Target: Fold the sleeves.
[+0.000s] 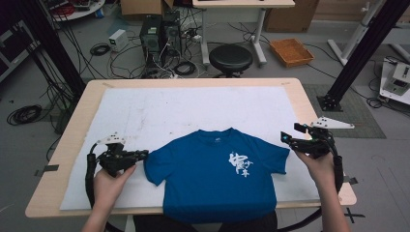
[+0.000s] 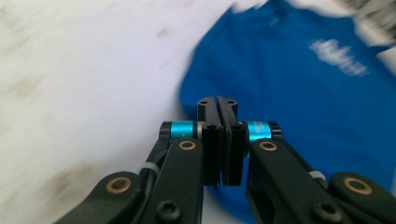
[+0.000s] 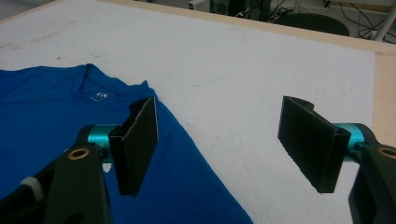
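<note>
A blue T-shirt (image 1: 217,171) with white lettering lies flat on the white sheet (image 1: 145,111) covering the worktop (image 1: 77,111), its hem hanging over the near edge. The left tool (image 1: 143,154) sits at the shirt's left sleeve, its jaws pressed together; whether they pinch any cloth I cannot tell, as the left gripper view is blurred. The right tool (image 1: 290,132) hovers by the right sleeve, jaws spread wide and holding nothing.
</note>
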